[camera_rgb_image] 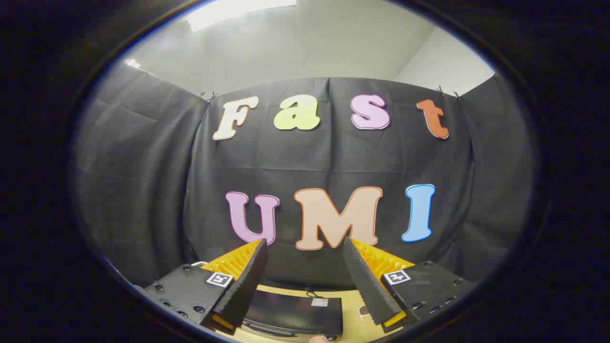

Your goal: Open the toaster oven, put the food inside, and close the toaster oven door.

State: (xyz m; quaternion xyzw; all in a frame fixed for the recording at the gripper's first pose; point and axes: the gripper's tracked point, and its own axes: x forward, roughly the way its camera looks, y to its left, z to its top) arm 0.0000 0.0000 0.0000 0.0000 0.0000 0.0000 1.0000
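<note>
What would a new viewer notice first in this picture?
The hand-held gripper draws the eye first: its two dark ribbed fingers stand wide apart, holding nothing, raised toward the booth's black cloth wall. Below and between them sits the black toaster oven on a light wooden table.

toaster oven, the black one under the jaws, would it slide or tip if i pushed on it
The black box-shaped toaster oven looks broad and low, so it probably won't tip. It sits on a smooth tan wooden table, so a firm push might slide it. The gripper has its jaws wide apart above it, touching nothing.
</note>
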